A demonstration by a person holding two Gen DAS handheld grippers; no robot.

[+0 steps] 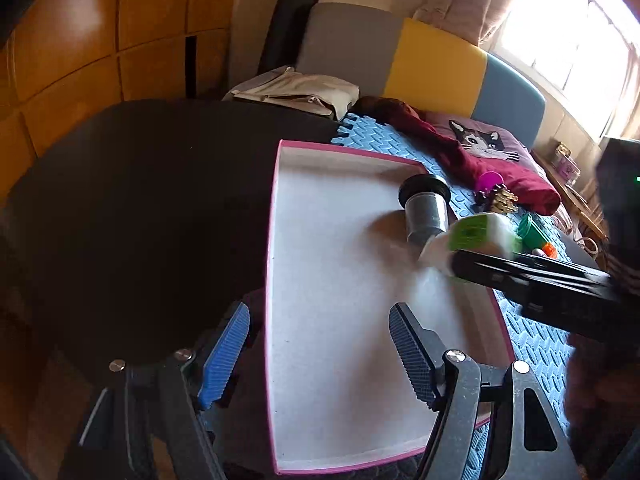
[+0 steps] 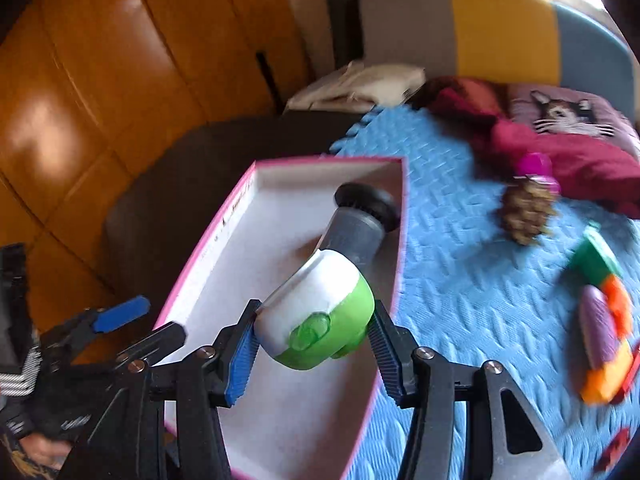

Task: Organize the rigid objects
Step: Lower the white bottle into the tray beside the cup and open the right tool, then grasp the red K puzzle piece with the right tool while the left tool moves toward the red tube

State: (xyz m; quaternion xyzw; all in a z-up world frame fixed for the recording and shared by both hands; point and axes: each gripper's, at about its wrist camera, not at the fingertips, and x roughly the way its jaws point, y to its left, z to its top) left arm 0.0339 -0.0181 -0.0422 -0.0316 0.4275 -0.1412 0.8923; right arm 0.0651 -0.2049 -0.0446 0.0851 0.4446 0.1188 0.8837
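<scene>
- White-and-green device (image 2: 316,312): rounded plastic body, white upper shell, lime-green lower end with a translucent green round button facing the right wrist camera. Its long axis runs from the green end, nearest that camera, up and away toward the far end of the box; the white end leads.
- Right gripper (image 2: 311,344): clamped on the device, one blue ribbed pad on its white side and the other pad on its green side. The device sits between the fingertips and juts forward beyond them.
- Position: held in the air above the white floor of the pink-rimmed box (image 2: 240,200), near the box's right wall. In the left wrist view the device (image 1: 472,236) is blurred, at the end of the dark gripper arm that comes in from the right.
- Grey cylinder with black flared cap (image 2: 360,216): lies in the box's far right corner, cap toward the far wall, just beyond the device's white end; whether they touch cannot be told.
- Left gripper (image 1: 320,352): jaws apart, nothing between them; they straddle the box's near left wall, one pad outside it and one over the box floor.
- Blue foam mat (image 2: 460,240): under and right of the box; on it a pine cone (image 2: 526,212), a magenta piece (image 2: 534,166) and a blurred cluster of coloured toys (image 2: 604,312).
</scene>
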